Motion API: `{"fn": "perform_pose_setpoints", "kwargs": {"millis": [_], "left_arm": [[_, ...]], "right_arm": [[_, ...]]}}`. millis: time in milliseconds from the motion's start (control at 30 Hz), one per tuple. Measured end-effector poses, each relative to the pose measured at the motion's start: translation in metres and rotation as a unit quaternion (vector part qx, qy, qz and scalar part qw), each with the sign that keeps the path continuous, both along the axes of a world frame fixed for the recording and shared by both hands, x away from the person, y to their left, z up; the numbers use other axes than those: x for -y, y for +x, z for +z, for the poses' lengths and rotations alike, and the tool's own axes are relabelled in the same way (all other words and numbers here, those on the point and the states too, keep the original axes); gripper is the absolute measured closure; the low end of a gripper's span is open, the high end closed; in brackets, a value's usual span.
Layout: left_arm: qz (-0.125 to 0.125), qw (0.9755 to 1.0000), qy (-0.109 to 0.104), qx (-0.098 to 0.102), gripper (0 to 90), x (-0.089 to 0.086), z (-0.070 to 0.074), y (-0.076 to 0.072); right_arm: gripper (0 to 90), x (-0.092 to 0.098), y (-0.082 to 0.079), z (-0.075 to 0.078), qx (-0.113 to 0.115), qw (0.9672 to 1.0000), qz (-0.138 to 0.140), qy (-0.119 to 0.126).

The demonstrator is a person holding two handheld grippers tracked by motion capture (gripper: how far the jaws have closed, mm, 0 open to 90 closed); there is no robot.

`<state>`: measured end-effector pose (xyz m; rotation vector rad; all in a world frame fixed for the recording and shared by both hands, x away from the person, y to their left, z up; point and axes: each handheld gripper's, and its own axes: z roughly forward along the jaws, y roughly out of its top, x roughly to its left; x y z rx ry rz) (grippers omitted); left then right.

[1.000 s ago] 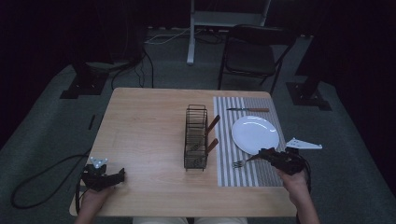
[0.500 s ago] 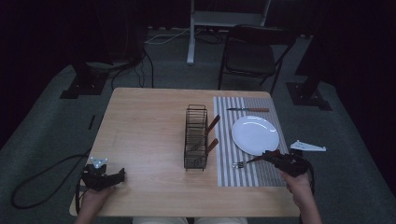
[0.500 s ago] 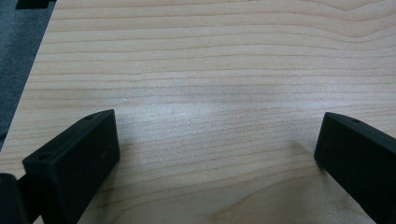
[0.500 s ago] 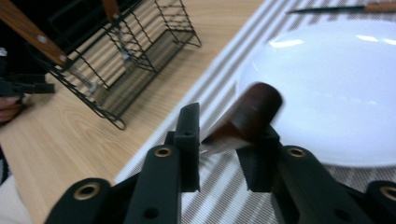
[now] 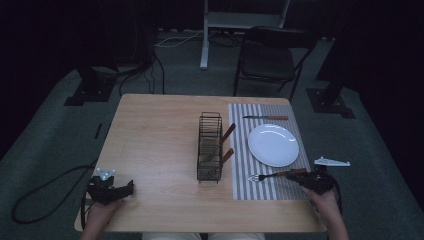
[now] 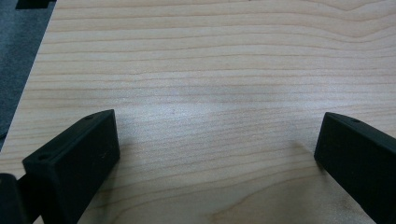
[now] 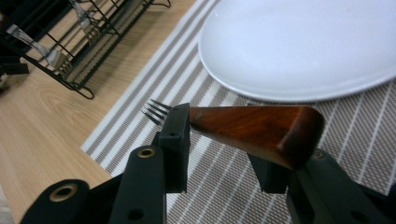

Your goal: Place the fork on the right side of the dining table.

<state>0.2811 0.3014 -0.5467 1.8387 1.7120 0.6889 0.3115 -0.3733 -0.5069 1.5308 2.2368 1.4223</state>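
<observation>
In the lower right of the high view, the right gripper is seen at the wooden handle of a fork lying on the striped placemat, just below the white plate. Its jaws have just been opening; the handle lies between them, no longer clamped. At lower left, the left gripper is held wide open over the bare table.

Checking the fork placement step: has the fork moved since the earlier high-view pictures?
Yes, slightly. The fork has shifted a little toward the table's near edge, away from the white plate, carried low over the striped mat.
</observation>
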Motion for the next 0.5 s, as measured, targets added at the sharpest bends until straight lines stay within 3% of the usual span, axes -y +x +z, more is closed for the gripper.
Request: {"fn": "perform_pose_setpoints", "kwargs": {"millis": [267, 500], "left_arm": [[0.000, 1.0000, 0.000, 0.000, 0.4, 0.000, 0.000, 0.000], [0.000, 1.0000, 0.000, 0.000, 0.4, 0.000, 0.000, 0.000]], "right_arm": [[55.2, 0.007, 0.001, -0.014, -0.018, 0.9998, 0.001, -0.010], [52.5, 0.015, 0.003, -0.027, -0.038, 0.9993, 0.000, -0.002]]}}
